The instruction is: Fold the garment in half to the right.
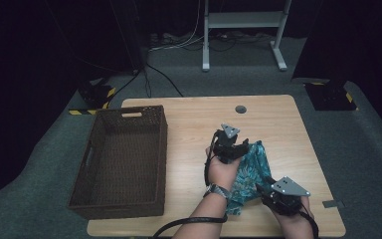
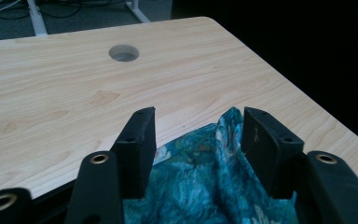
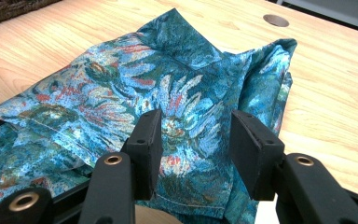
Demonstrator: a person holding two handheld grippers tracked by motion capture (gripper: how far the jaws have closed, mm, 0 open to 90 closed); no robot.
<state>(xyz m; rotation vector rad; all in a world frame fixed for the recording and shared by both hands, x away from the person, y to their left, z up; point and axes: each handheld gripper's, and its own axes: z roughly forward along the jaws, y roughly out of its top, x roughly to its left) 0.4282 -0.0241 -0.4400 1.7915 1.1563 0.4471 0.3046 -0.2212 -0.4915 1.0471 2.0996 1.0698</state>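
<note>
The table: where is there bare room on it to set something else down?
The table is bare between the wicker basket and the teal cloth, and along the far edge around the round hole. The basket's inside looks free too. The near right is crowded: cloth, left tongs and right tongs.

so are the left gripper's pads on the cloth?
Apart. Left gripper view: the left gripper has open jaws, with gaps between both pads and the cloth.
</note>
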